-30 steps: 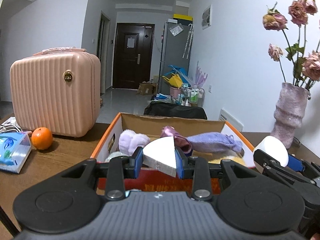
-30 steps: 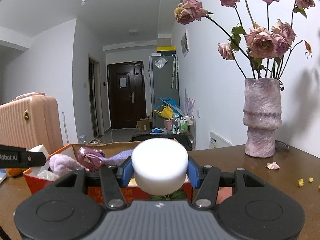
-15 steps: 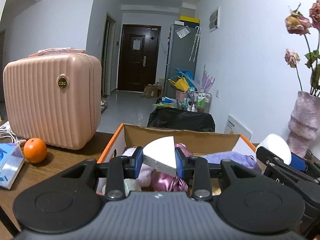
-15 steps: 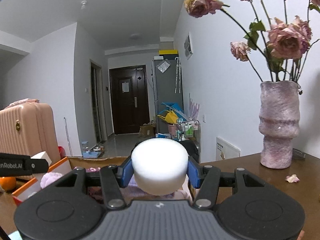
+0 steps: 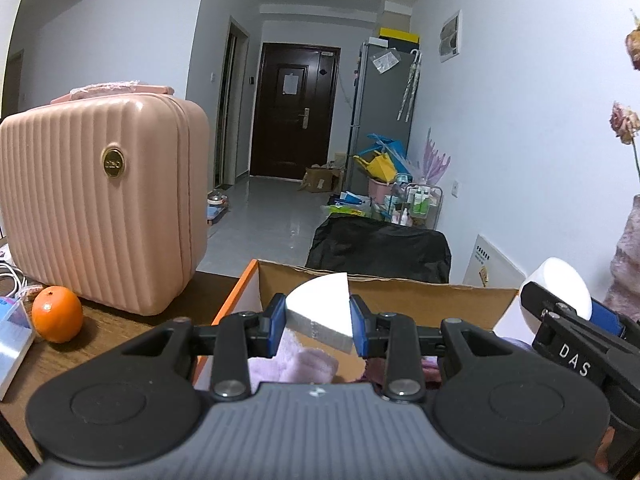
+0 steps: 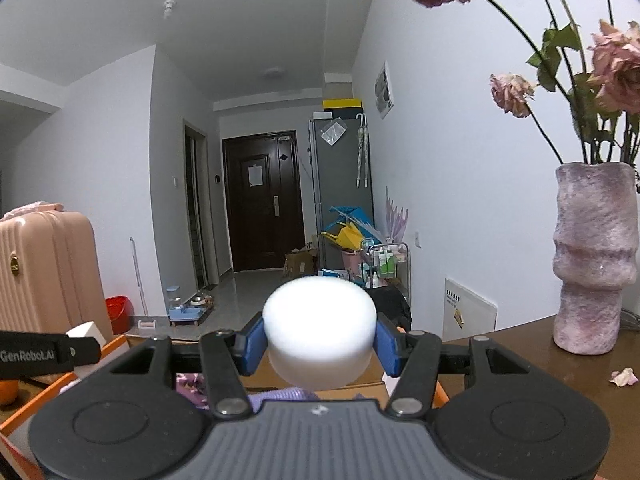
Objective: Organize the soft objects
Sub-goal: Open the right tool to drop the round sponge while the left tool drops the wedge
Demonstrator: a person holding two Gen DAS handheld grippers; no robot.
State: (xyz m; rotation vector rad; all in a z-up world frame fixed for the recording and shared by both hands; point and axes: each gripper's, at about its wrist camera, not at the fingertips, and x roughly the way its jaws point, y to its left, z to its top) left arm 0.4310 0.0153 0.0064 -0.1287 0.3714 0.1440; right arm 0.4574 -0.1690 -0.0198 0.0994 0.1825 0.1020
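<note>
From the left wrist view, the left gripper (image 5: pixel 318 320) is clamped on a white wedge-shaped foam piece (image 5: pixel 320 312), its blue pads pressing both flat sides, and holds it above the open cardboard box (image 5: pixel 400 292) with the orange outer wall. Below the wedge, inside the box, lie a pale lilac fluffy cloth (image 5: pixel 296 364) and, toward the right, a darker purple fabric that is mostly hidden. On the wooden table (image 5: pixel 104 340) to the left stand a ribbed pink case (image 5: pixel 100 208) and an orange (image 5: pixel 57 319) just in front of it. At the right edge the right gripper (image 5: pixel 568 304) comes in with a round white foam block. From the right wrist view, the right gripper (image 6: pixel 320 340) grips that white foam cylinder (image 6: pixel 320 332) between its blue pads, over the box's (image 6: pixel 32 404) near edge, with purple cloth (image 6: pixel 276 394) showing beneath. The left gripper's finger reaches in from the left with the white wedge (image 6: pixel 86 330) at its tip. A mottled pink vase (image 6: pixel 596 260) of dried roses (image 6: pixel 616 72) stands on the table to the right, with a fallen petal (image 6: pixel 623 377) near it.
</note>
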